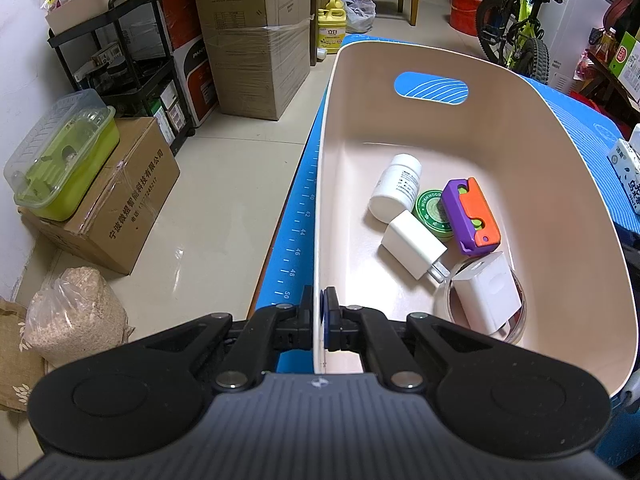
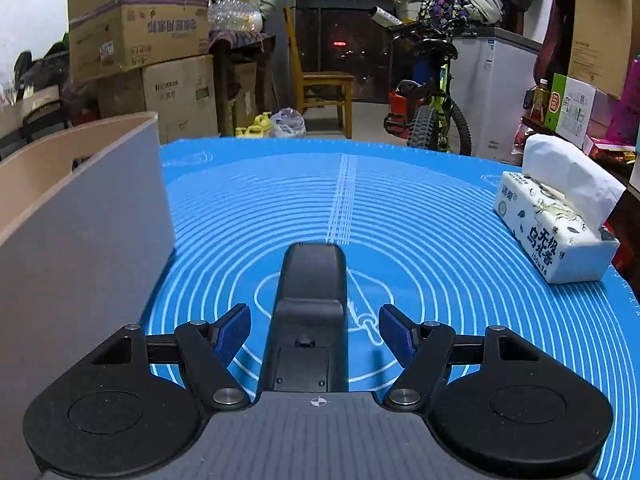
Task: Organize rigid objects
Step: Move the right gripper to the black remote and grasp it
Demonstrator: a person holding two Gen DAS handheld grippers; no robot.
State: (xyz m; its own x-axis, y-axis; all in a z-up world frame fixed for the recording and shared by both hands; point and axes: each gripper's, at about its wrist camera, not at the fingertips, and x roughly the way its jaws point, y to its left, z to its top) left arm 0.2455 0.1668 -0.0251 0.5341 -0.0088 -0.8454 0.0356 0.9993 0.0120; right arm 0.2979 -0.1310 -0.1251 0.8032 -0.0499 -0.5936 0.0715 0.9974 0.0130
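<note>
The beige bin point(image 1: 500, 128), at the mat's point(image 2: 440, 216) left edge, holds a white bottle point(image 1: 394, 188), green tin point(image 1: 432, 216), purple-orange toy point(image 1: 472, 216) and two white chargers point(image 1: 412, 244). The left gripper point(image 1: 320, 312) pinches the bin's near wall. The right gripper's point(image 2: 314, 332) fingers are spread around a black device point(image 2: 310, 312) whose near end is cut off.

The green round tin point(image 1: 434, 216) reads "WORMWOOD". Ruler marks 40 to 50 run along the blue mat point(image 1: 298, 240) edge. The tissue pack point(image 2: 556, 236) reads "100".
</note>
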